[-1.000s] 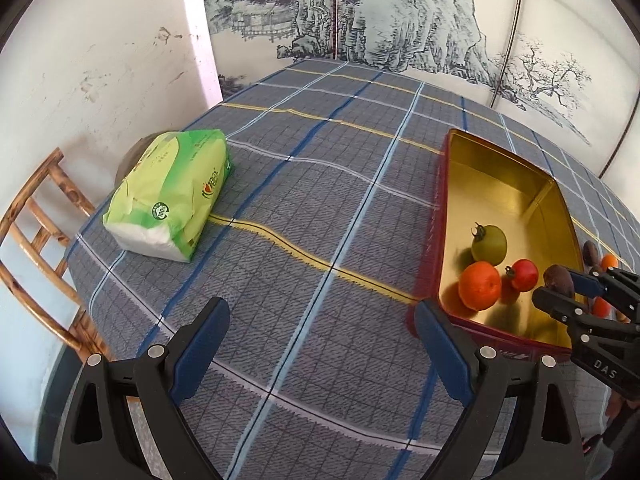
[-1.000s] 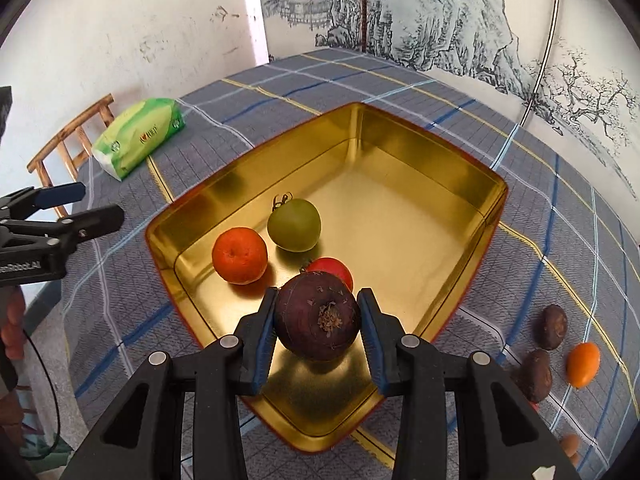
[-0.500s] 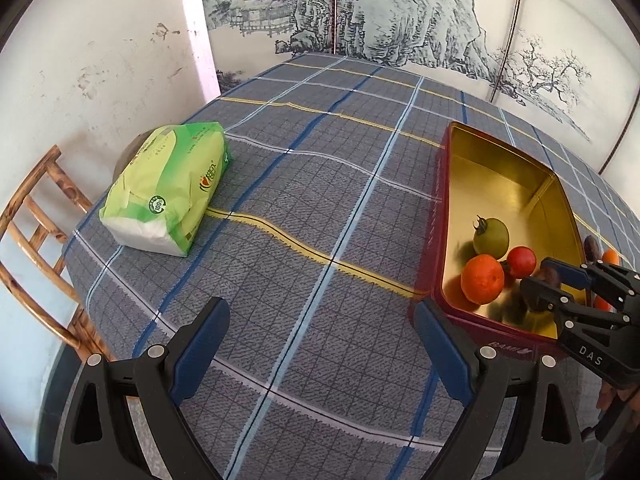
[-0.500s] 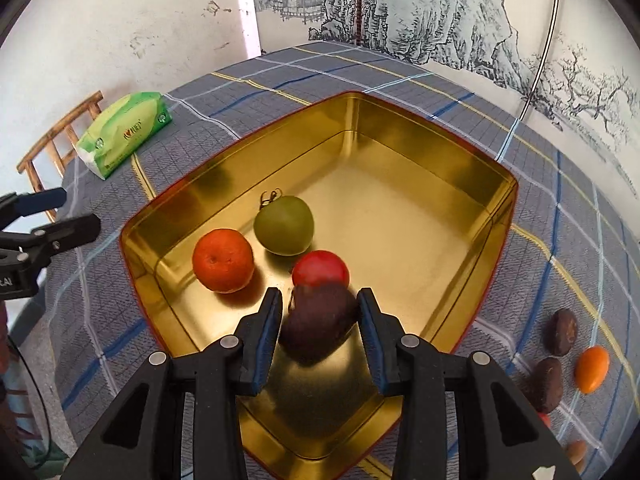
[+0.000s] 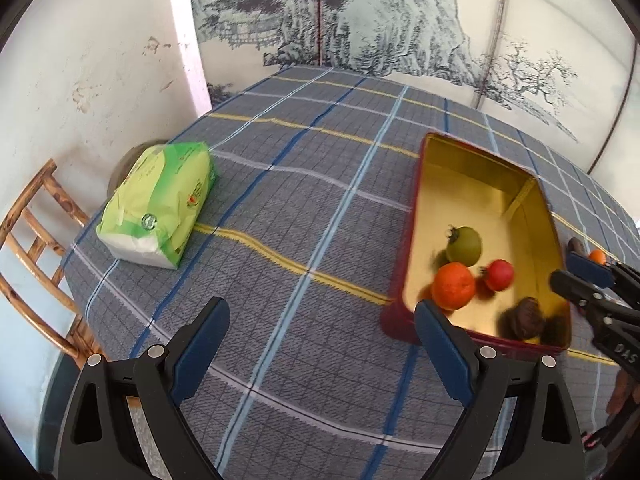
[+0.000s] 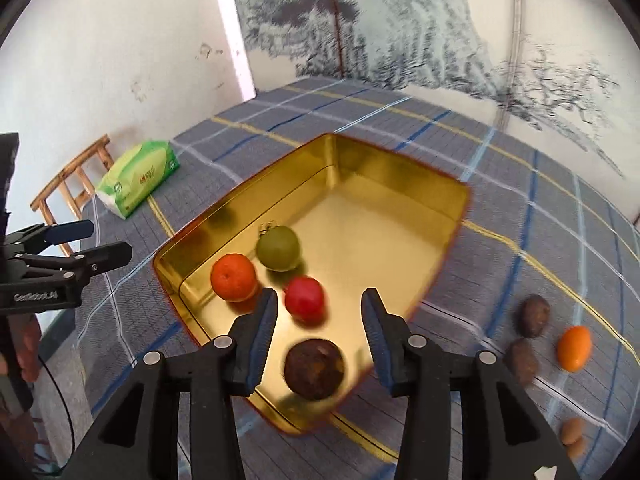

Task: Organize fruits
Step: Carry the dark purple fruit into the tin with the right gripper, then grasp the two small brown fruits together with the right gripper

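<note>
Four fruits [image 6: 277, 248] lie in the tin [image 6: 400, 184]; perhaps five wait right of the spread, empty right gripper [image 6: 318, 334].

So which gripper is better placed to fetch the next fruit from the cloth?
Right, probably. The right gripper is open above the tin, and the loose fruits, such as the small orange one, lie on its side. The left gripper hovers over bare cloth, across the tin from them.
</note>
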Demonstrator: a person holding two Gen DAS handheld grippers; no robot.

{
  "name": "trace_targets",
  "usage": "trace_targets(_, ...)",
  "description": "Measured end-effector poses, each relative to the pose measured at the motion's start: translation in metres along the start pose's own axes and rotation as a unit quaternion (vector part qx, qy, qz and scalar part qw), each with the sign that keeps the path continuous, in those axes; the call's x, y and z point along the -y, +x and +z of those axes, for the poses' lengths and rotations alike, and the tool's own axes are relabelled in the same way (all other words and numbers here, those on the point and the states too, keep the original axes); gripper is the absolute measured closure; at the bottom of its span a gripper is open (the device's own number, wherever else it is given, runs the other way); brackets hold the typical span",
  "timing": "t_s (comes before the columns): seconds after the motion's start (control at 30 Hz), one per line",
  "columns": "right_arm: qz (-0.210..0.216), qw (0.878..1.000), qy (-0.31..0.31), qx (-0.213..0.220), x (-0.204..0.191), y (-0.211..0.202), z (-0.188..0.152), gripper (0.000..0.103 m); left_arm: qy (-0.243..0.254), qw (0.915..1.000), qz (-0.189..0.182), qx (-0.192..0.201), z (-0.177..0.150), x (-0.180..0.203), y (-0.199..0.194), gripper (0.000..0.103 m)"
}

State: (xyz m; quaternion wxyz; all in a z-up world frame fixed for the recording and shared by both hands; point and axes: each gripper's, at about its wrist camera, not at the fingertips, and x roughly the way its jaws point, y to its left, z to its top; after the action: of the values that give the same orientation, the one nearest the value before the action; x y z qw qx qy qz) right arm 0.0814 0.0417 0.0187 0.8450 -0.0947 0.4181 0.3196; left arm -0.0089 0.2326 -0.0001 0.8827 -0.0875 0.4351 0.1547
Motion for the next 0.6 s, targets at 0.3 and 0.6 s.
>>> trace_targets(0.3, -0.076, 0.994, 0.069, 0.022, 0.090, -0.065, -0.042, 0.062, 0.046, 0.9986, -0.026, 0.010, 0.004, 0.046, -0.015, 0.010)
trace_targets(0.6, -0.136, 0.981, 0.136, 0.000, 0.180, -0.098, -0.096, 0.062, 0.108, 0.9921, -0.064, 0.005, 0.002, 0.112, -0.023, 0.010)
